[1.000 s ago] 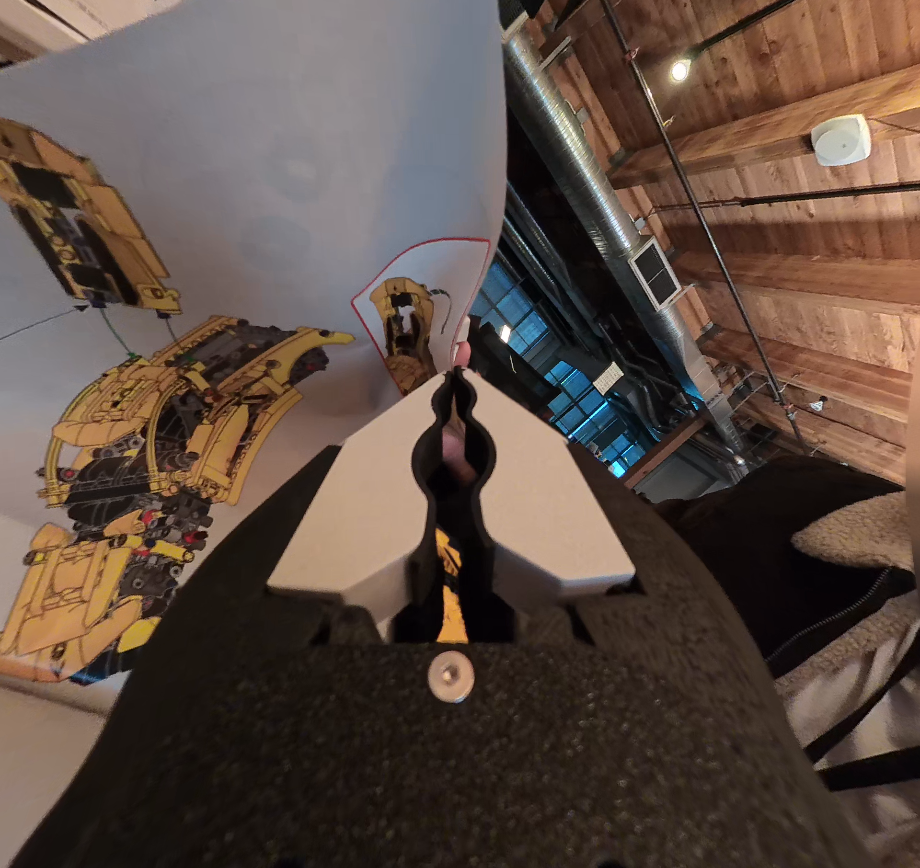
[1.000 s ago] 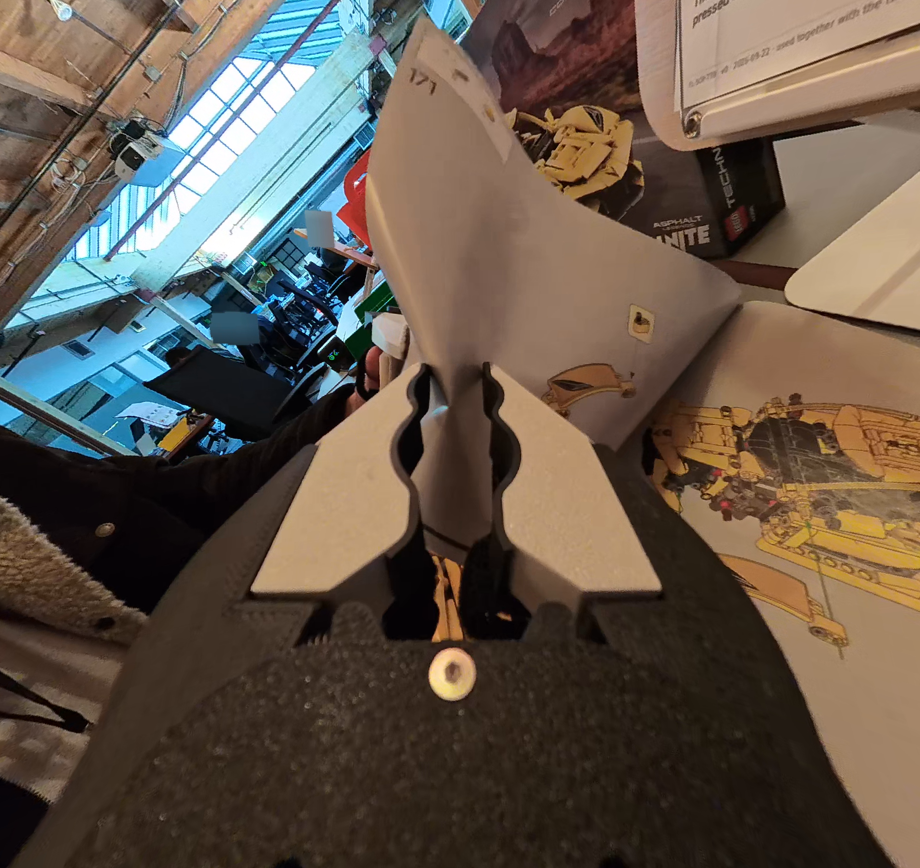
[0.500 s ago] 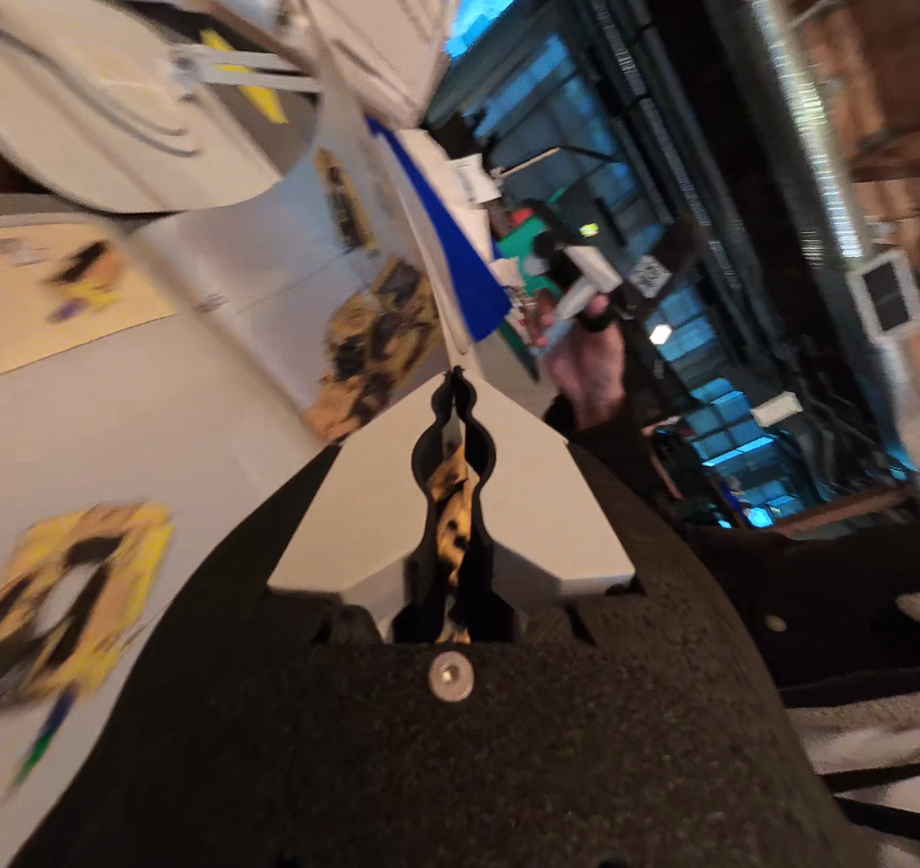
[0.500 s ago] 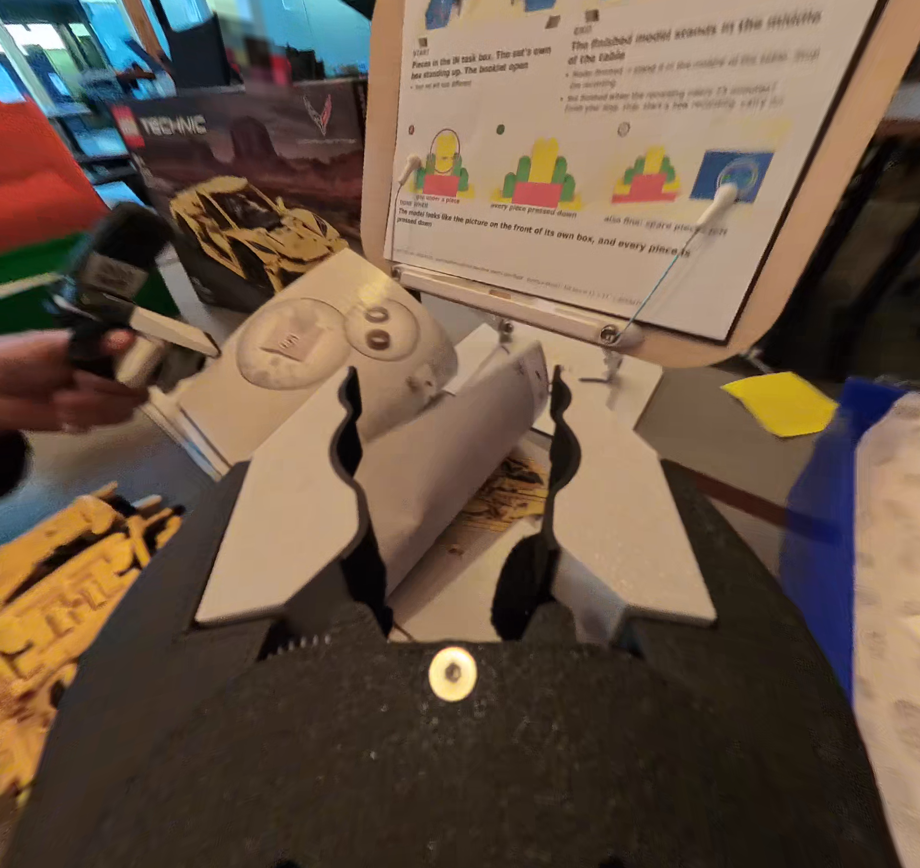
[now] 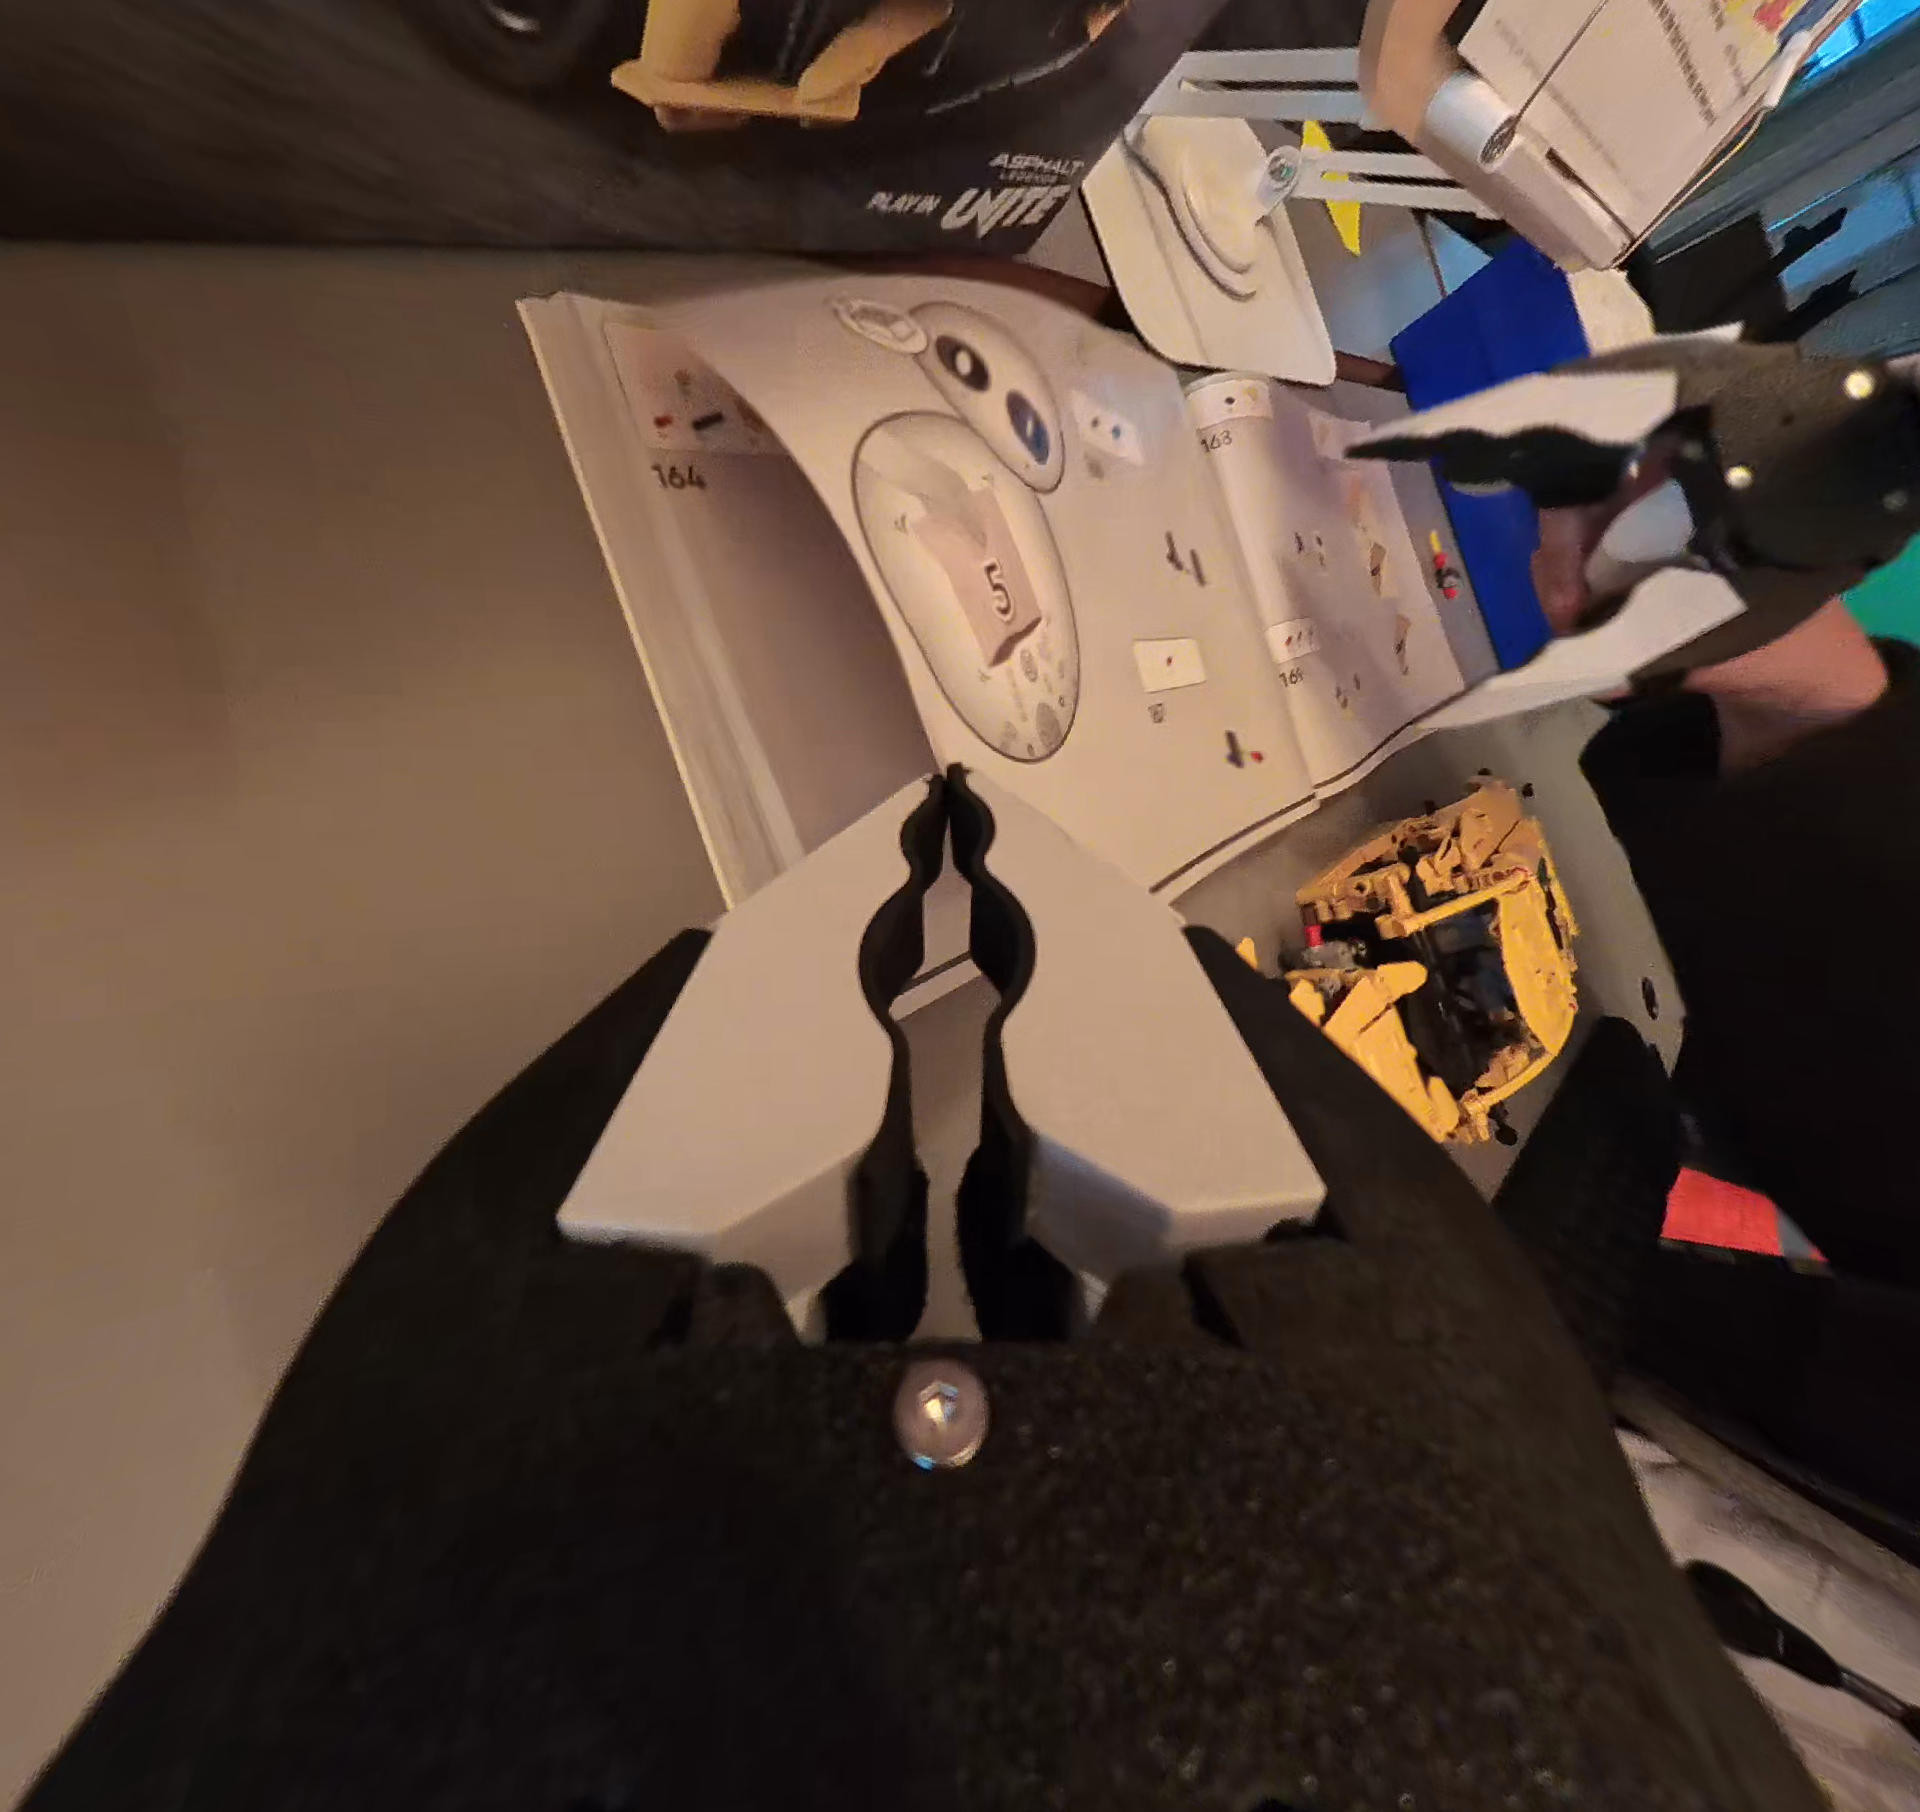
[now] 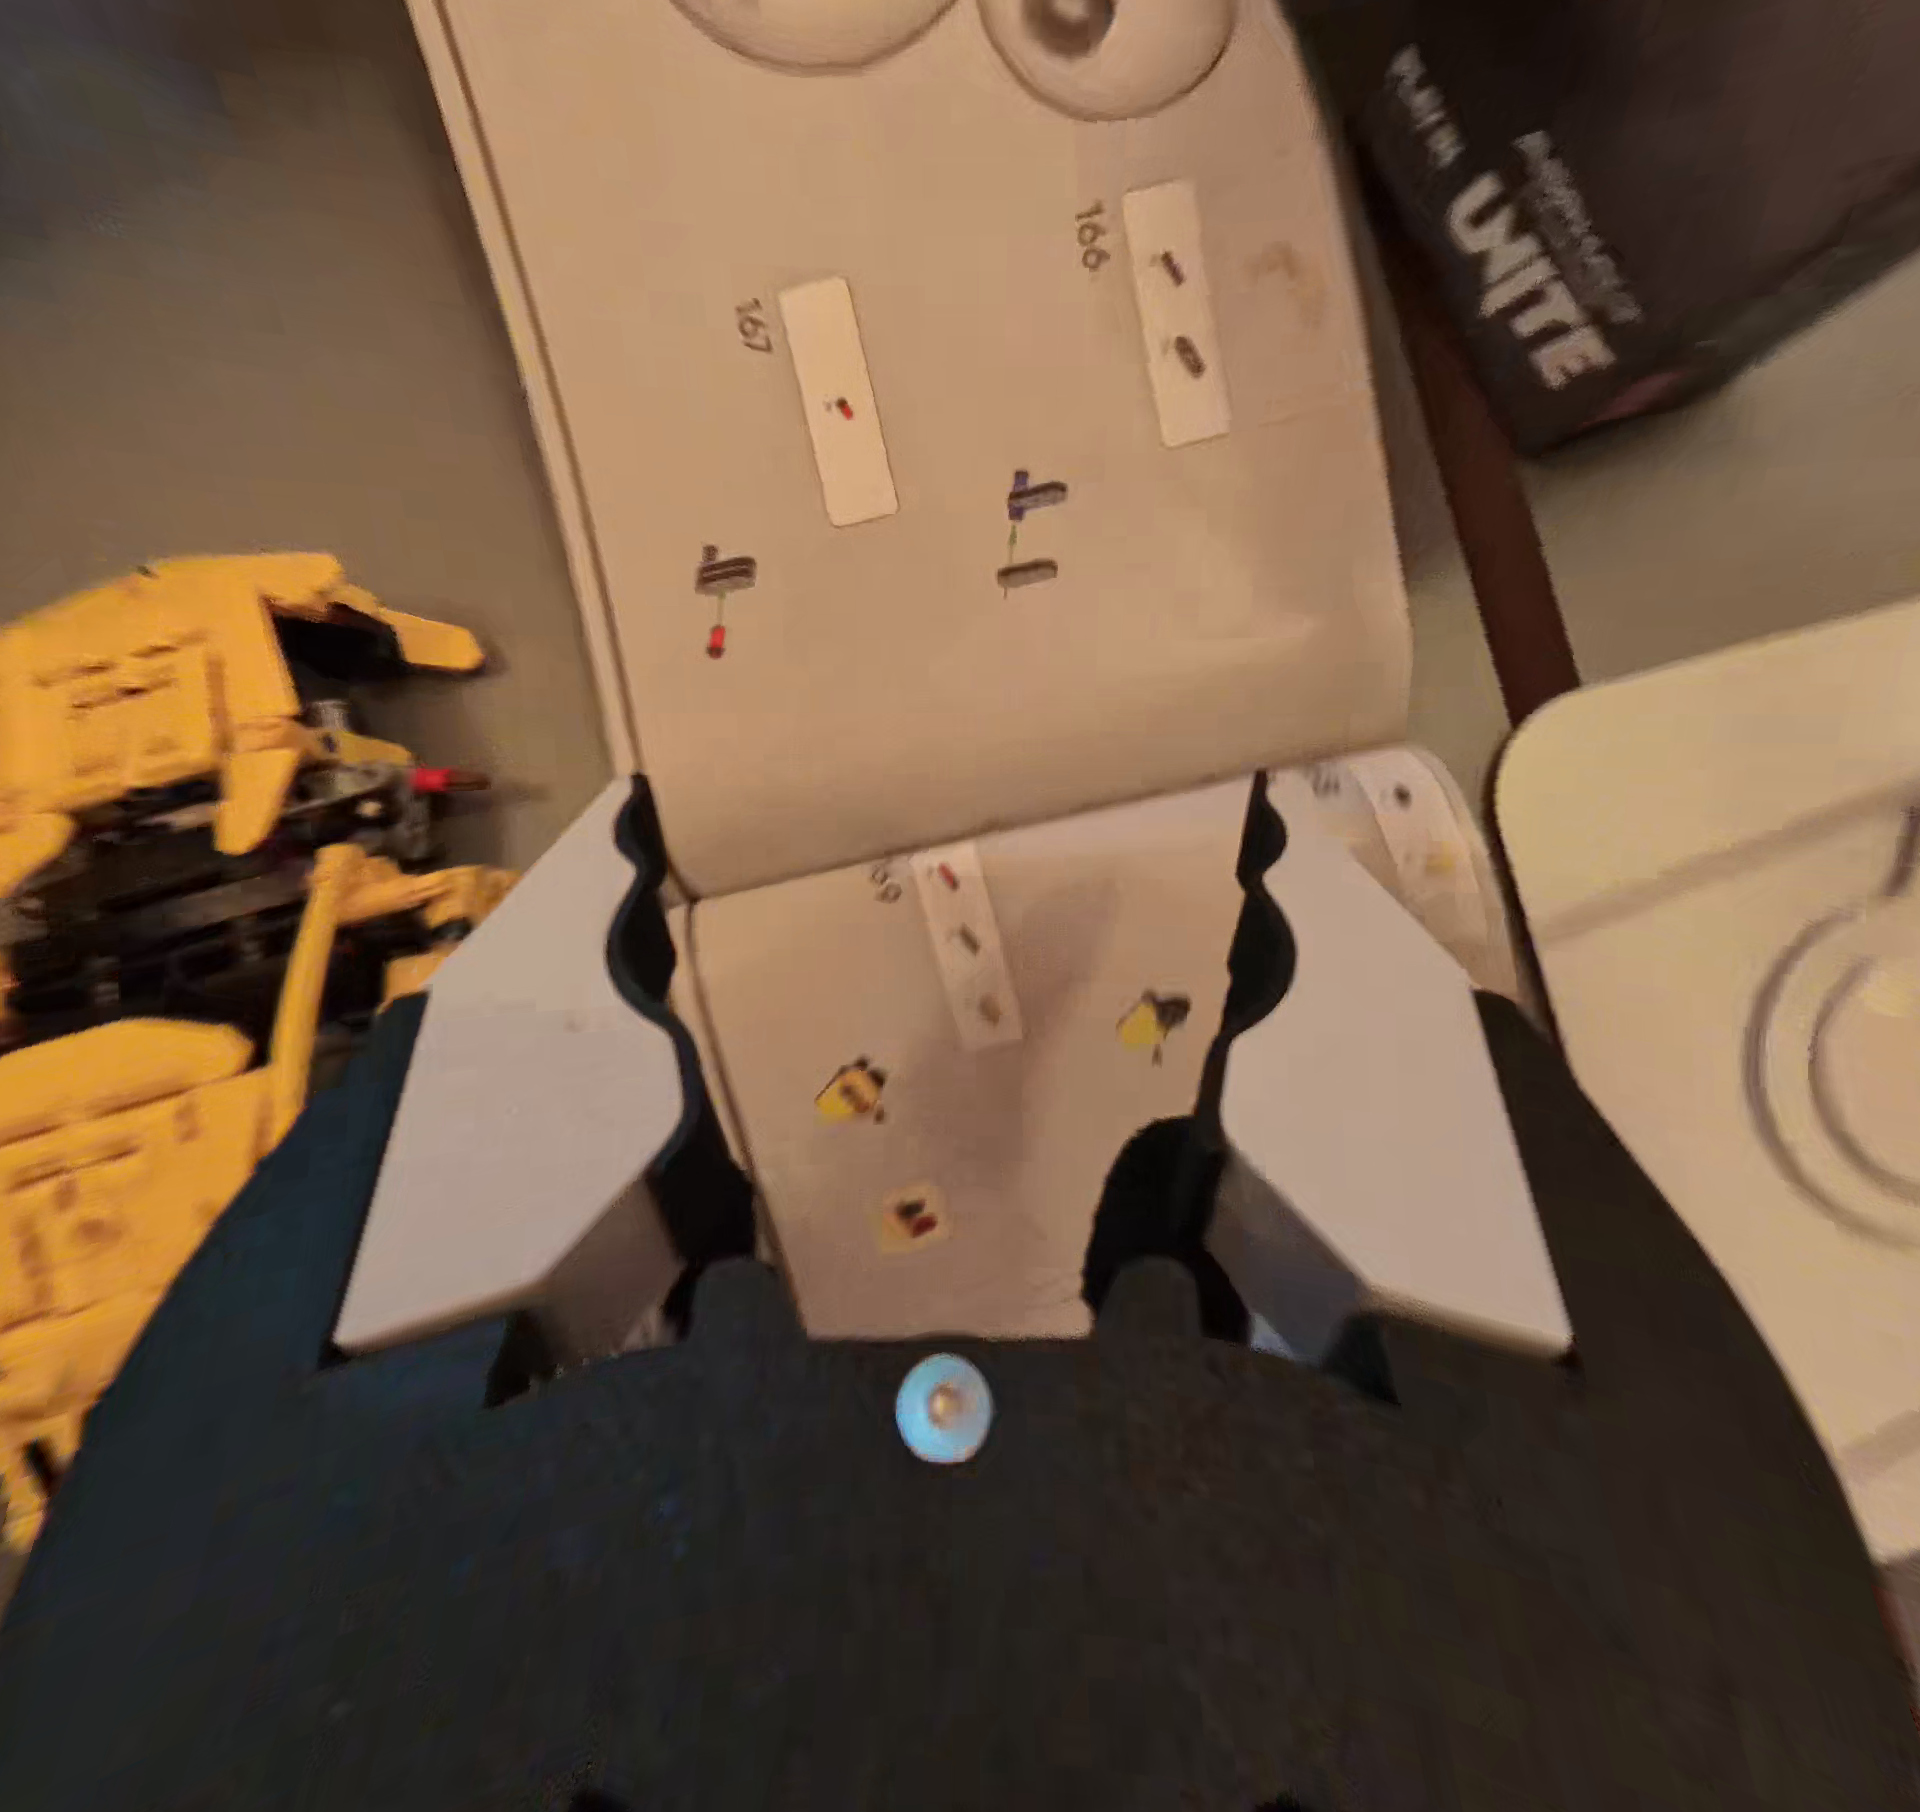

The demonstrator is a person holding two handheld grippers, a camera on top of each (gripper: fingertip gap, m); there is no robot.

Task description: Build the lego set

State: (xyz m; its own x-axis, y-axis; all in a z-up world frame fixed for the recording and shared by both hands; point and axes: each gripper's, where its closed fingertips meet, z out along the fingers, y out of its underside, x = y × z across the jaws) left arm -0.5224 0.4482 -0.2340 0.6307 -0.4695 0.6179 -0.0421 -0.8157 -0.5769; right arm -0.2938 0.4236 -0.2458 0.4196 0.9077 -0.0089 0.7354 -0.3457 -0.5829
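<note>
Yellow-and-black partly built brick car model (image 5: 1439, 973) on grey table (image 5: 312, 723), just beside open white instruction booklet (image 5: 987, 557) with curling pages. Left gripper (image 5: 951, 780) over booklet's near corner, fingertips pressed together, nothing seen between. Right gripper (image 6: 940, 796) above booklet, fingers spread wide, empty. Dark set box (image 5: 520, 48) behind booklet; white stand base (image 6: 1714, 1035) beside.

The lego model (image 5: 1434, 973) is yellow with black inner parts and small red pins, the open instruction booklet (image 5: 935, 536) pale grey-white with tiny coloured part drawings, the set box (image 5: 520, 48) dark with a tan car picture, the tabletop (image 5: 260, 671) plain grey-beige.
</note>
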